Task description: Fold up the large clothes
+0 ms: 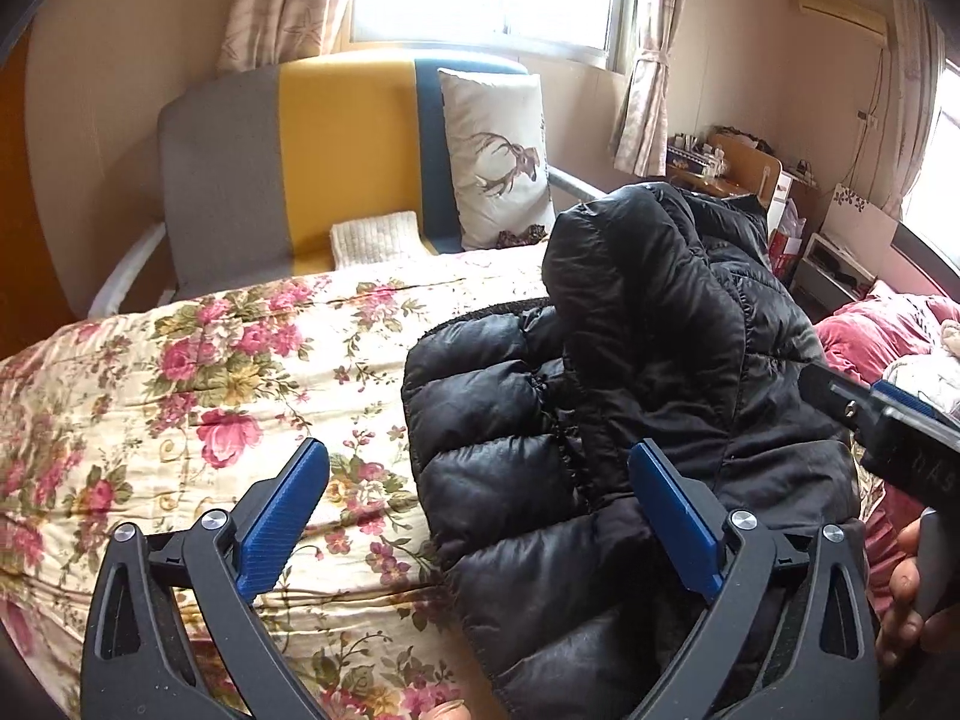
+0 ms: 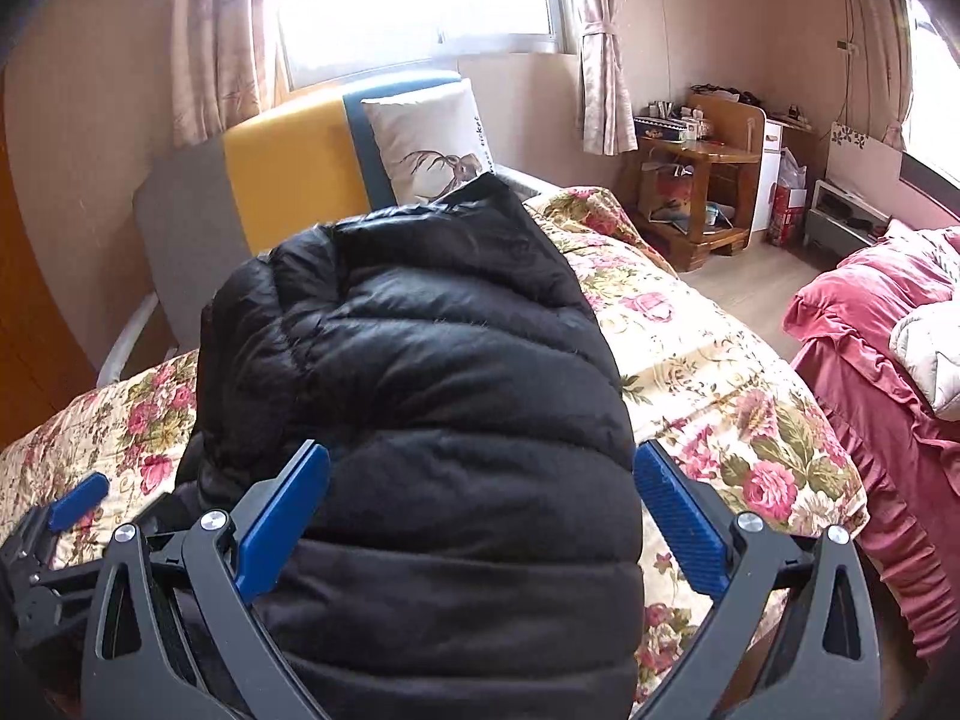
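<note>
A black puffer jacket [image 1: 636, 372] lies bunched on the floral quilt [image 1: 198, 384] of the bed. In the right wrist view the jacket [image 2: 420, 372] fills the middle, its hood end toward the headboard. My left gripper [image 1: 480, 468] is open, hovering over the jacket's left edge, with nothing between its blue pads. My right gripper [image 2: 480, 474] is open, its fingers straddling the jacket's bulk just above it. The right gripper's body also shows at the right edge of the left wrist view [image 1: 888, 420], and the left gripper's tip shows at the left in the right wrist view [image 2: 78, 501].
A grey, yellow and blue headboard [image 1: 336, 150] with a deer-print pillow [image 1: 498, 162] stands behind the bed. A folded white knit [image 1: 378, 237] lies near it. A wooden side table [image 2: 702, 180] and a pink-covered bed [image 2: 882, 372] stand to the right.
</note>
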Available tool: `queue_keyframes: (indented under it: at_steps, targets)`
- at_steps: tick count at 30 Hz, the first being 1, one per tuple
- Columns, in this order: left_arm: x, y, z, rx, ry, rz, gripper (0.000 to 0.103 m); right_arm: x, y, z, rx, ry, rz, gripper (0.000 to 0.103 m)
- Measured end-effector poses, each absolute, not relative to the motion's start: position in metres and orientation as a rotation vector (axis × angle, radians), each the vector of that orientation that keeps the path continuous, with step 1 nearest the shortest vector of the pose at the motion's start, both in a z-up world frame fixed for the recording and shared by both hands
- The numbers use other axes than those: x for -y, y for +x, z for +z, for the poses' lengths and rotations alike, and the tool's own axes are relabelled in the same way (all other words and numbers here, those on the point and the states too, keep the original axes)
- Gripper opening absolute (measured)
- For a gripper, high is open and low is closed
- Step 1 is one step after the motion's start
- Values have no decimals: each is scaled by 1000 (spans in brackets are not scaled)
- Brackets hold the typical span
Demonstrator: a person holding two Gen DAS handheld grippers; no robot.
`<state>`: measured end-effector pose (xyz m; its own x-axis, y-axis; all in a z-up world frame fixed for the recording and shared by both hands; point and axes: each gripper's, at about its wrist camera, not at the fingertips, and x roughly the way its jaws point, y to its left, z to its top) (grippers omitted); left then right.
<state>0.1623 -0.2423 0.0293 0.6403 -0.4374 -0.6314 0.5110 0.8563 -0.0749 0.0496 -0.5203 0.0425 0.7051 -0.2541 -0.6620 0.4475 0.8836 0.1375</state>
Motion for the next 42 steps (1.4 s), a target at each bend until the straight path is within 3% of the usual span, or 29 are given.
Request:
queue_keyframes:
  at_steps: [12,42]
  targets:
    - [232,158,17,-692,132,-488,99,477,78,-8,-793,175,-357,101]
    - [181,107,40,-633,70,-467,99,444,-23,55,-598,280,-544,101]
